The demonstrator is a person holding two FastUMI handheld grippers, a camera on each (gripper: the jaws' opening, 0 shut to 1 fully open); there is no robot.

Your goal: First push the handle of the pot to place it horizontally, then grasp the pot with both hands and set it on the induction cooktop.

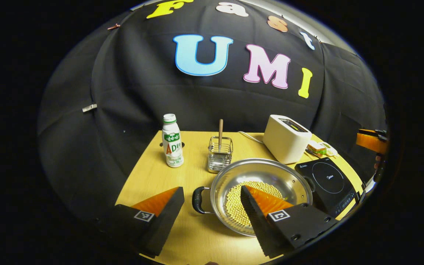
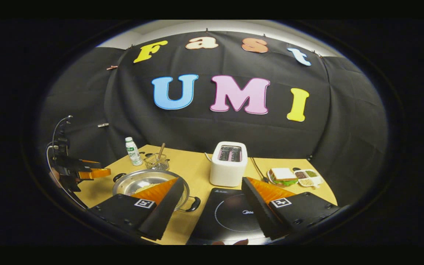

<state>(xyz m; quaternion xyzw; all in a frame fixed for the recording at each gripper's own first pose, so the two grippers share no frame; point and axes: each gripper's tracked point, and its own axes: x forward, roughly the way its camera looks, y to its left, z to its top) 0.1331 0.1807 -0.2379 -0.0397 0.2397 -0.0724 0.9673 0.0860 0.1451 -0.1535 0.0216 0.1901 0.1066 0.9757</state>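
A steel pot (image 1: 271,173) with yellow beans in it sits on the wooden table (image 1: 153,176), its black side handle (image 1: 198,200) pointing left. My left gripper (image 1: 210,190) hovers open above that handle, one finger over the pot's inside. The black induction cooktop (image 1: 328,182) lies just right of the pot. In the right gripper view the pot (image 2: 138,180) is at the left, its near handle (image 2: 193,203) pointing toward the cooktop (image 2: 230,215). My right gripper (image 2: 212,180) is open above the gap between pot and cooktop, holding nothing. The left gripper (image 2: 87,172) shows beyond the pot.
A white toaster (image 1: 285,138) stands behind the cooktop. A drink bottle (image 1: 172,141) and a wire holder (image 1: 219,154) with a wooden stick stand behind the pot. A sandwich plate (image 2: 282,176) and a small divided dish (image 2: 307,177) lie at the back right.
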